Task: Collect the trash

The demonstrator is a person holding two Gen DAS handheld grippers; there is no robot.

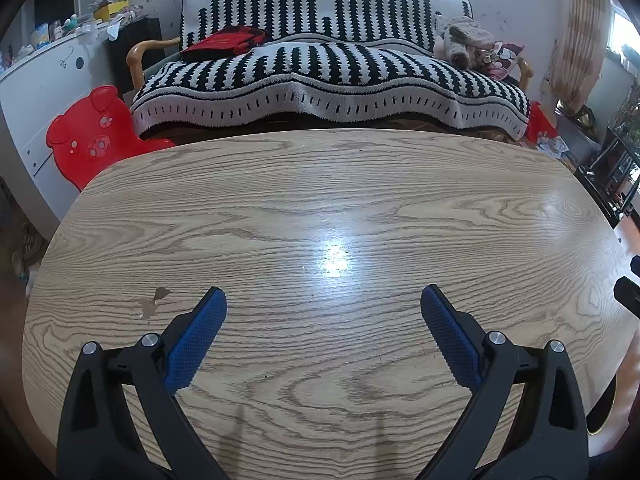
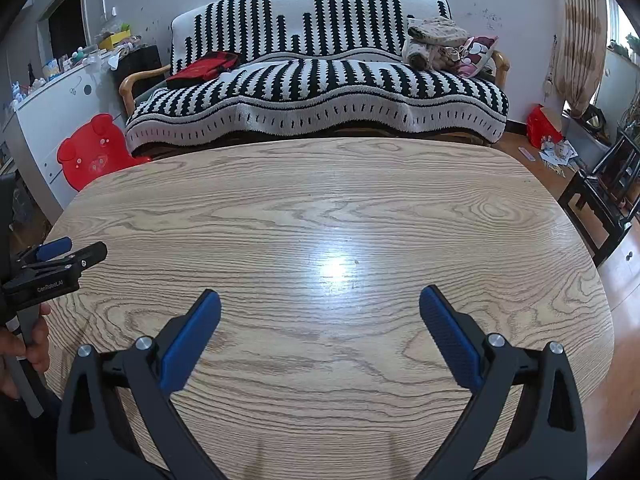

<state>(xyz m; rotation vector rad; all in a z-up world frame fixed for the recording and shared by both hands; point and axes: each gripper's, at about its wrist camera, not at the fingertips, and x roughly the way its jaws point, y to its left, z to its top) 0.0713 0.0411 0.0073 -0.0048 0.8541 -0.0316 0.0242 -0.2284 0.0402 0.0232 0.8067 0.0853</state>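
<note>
While both tools hover side by side above the wooden table, no trash shows on its top in either view, so the step in hand is judged to be a search rather than a pick. The left gripper has its blue pads spread wide with nothing between them, and the right gripper is likewise released and empty. The only litter-like things visible are scattered papers on the floor at the far right, beside a red bag, well apart from the table; whether these are the intended trash cannot be told. To do this step well, the person would likely need to sweep the cameras beyond the tabletop, keep the jaws wide, and approach any scrap low and square so the pads close flat on it. Counted: two grippers, one table, one striped sofa, one red bear-shaped stool, one red cushion, and one small chipped patch in the veneer.
</note>
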